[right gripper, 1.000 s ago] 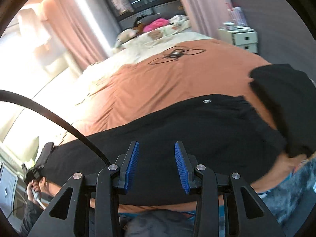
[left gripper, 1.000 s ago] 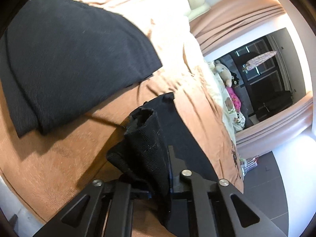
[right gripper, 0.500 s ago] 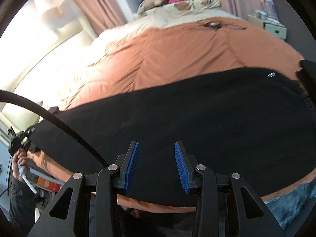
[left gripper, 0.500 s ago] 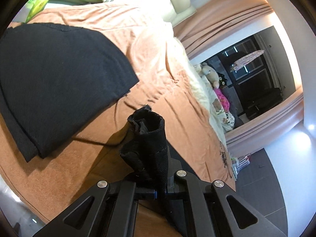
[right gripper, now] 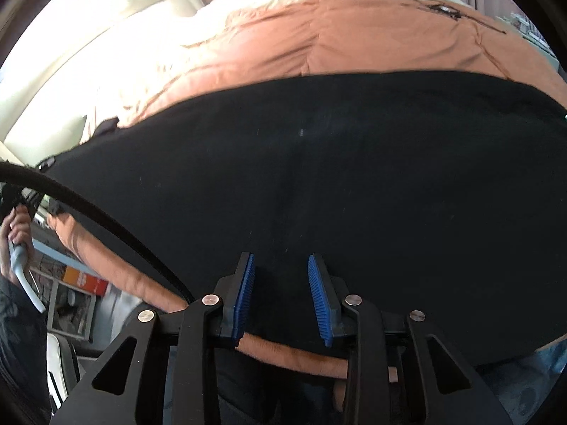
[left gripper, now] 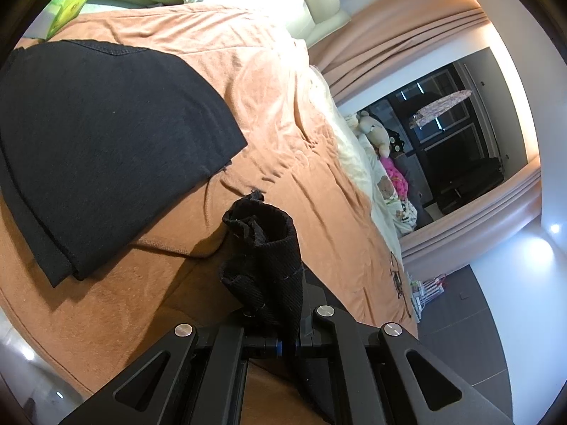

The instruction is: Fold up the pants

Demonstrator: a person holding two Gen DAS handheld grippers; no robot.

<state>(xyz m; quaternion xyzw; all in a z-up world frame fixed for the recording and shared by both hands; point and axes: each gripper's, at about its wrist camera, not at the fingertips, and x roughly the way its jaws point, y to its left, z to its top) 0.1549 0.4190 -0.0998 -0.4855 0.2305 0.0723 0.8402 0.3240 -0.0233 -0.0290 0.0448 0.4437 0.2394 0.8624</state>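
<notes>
Black pants (right gripper: pixel 319 184) lie spread across an orange bedspread (right gripper: pixel 319 42). In the left wrist view my left gripper (left gripper: pixel 288 343) is shut on a bunched end of the pants (left gripper: pixel 265 248), which stands up above the fingers, lifted off the bedspread (left gripper: pixel 283 106). A folded black garment (left gripper: pixel 99 141) lies flat to the upper left of it. My right gripper (right gripper: pixel 281 299) is open with its blue pads (right gripper: pixel 244 297) apart, low over the near edge of the pants, holding nothing.
A black cable (right gripper: pixel 106 226) crosses the left of the right wrist view. A green packet (left gripper: pixel 69 5) lies at the bedspread's far corner. Plush toys (left gripper: pixel 375 134) and cream bedding sit further along the bed. Curtains (left gripper: pixel 407 35) and a dark window lie beyond.
My left gripper has lifted the pants end and moved away from the folded garment. My right gripper has come down closer to the near edge of the pants, still open.
</notes>
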